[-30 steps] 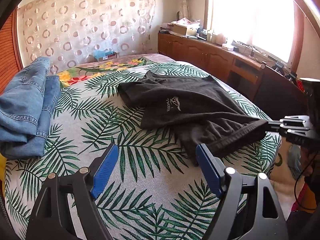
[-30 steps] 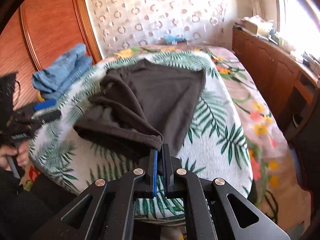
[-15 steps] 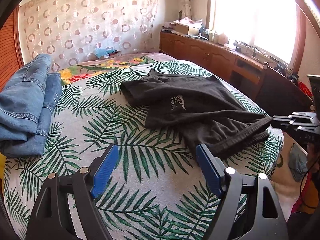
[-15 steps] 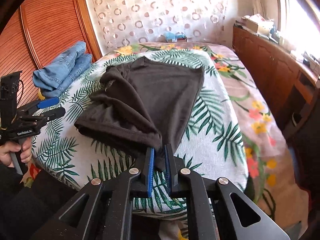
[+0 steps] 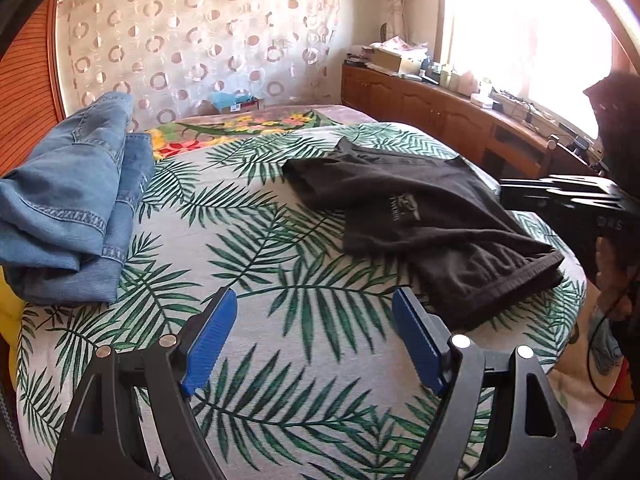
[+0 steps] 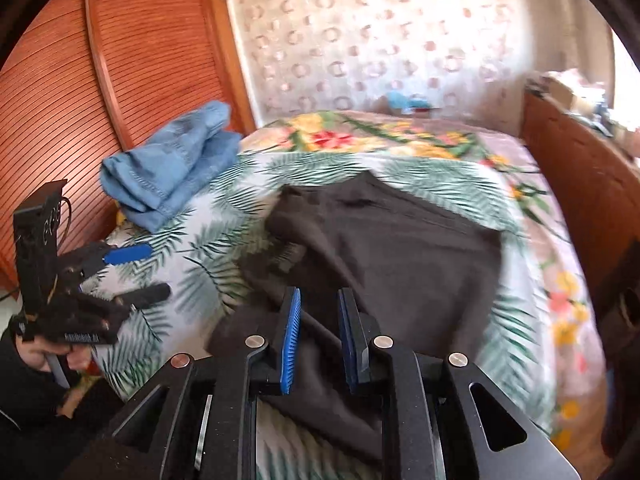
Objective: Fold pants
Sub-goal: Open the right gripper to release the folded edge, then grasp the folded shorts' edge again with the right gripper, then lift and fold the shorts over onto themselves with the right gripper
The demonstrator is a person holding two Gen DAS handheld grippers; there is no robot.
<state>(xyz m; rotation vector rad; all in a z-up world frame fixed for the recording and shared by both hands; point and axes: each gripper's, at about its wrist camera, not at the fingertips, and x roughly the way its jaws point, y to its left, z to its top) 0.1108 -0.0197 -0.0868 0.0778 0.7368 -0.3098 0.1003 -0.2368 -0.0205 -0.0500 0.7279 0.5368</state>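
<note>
Dark brown pants [image 5: 432,220] lie folded and rumpled on the palm-leaf bedspread [image 5: 256,248], waistband toward the bed's near right edge. My left gripper [image 5: 312,324] is open and empty, hovering above the bedspread left of the pants. My right gripper [image 6: 318,320] is partly open just above the pants [image 6: 400,256], with nothing between its pads. It also shows as a dark shape in the left wrist view [image 5: 568,196], above the pants' right side. The left gripper shows in the right wrist view [image 6: 132,272], open.
Folded blue jeans [image 5: 68,200] lie at the bed's left side by a wooden slatted wardrobe [image 6: 80,92]. A wooden sideboard [image 5: 440,108] with clutter runs under the bright window. A tissue box [image 5: 234,102] sits by the curtain.
My right gripper opened and let go of the pants' waistband, which now rests on the bed. It lifted and moved forward over the pants. The left gripper stayed open, shifting slightly.
</note>
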